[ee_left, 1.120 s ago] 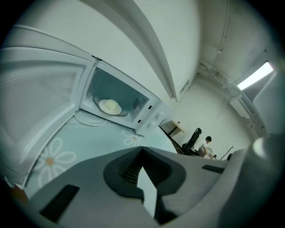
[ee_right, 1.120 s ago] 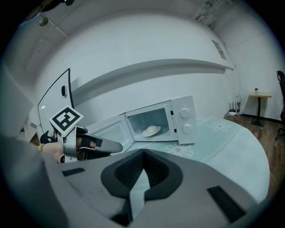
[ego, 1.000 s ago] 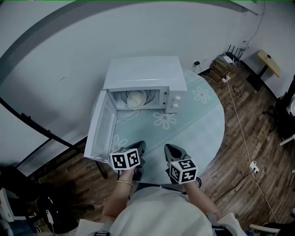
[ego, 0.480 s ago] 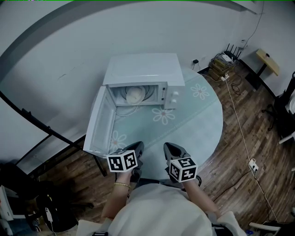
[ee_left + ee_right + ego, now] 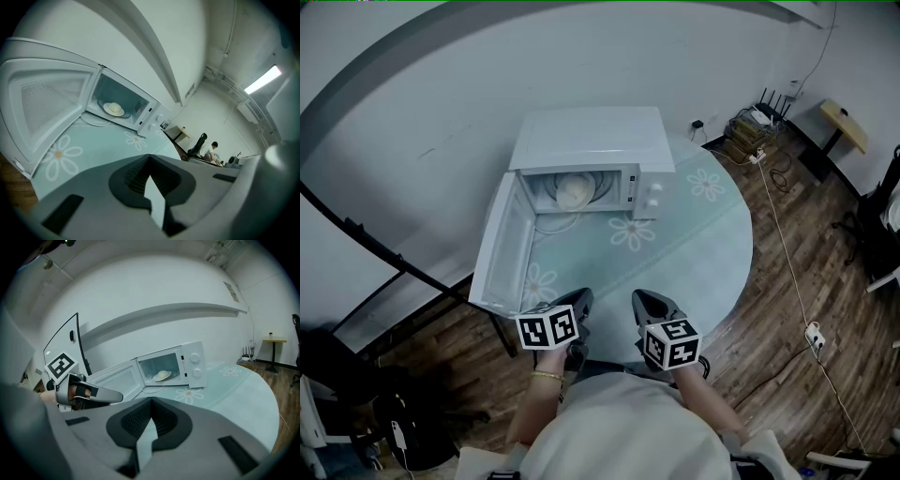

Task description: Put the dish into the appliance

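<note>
Presently, head view: the dish (image 5: 574, 192) sits inside the microwave (image 5: 591, 141), whose door (image 5: 502, 253) stands open, on the round tabletop (image 5: 703, 244). The left tongs (image 5: 583, 298) and right tongs (image 5: 643, 300) hover at its near edge. Left gripper view: tongs closed, empty. Right gripper view: tongs closed, nothing held.

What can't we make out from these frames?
- Dish: too small in every view to tell what lies on it.
- Microwave cavity: in the head view its top hides the back.
- Knobs: markings too small in all views.
- Table: in the head view the near edge is hidden by the person's torso.
</note>
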`<state>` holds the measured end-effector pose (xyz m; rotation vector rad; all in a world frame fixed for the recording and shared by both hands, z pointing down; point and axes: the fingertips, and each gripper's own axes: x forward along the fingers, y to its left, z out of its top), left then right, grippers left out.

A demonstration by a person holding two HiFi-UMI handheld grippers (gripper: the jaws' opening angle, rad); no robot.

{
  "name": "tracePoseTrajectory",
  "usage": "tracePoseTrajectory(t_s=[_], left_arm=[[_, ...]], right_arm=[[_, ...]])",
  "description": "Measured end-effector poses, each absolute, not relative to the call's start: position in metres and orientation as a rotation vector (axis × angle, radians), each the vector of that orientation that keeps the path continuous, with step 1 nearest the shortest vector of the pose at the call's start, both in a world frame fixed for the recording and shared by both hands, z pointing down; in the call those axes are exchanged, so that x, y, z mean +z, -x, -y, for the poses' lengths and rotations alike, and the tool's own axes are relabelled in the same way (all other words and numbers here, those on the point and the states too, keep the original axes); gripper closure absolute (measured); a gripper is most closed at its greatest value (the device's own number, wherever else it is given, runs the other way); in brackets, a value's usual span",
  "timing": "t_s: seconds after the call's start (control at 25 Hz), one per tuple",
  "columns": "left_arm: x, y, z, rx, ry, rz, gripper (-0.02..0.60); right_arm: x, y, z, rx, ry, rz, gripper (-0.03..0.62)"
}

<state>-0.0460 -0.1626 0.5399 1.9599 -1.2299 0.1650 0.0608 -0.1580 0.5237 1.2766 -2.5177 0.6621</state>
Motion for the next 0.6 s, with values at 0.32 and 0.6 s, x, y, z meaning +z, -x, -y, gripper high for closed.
tracePoseTrajectory(t_s=[0.32,0.6], left_arm=[[0.5396,0.0413,0.1636,0.167,-1.965,1.219,0.572],[0.5412,0.0389,0.1623,0.169,-1.969,1.204,0.572]], right_arm=[[0.5223,-0.0629,0.1579,0.665,-1.284,2.518,0.589],[0.5236,-0.0616,0.1562,0.67,-1.279,2.516,0.589]])
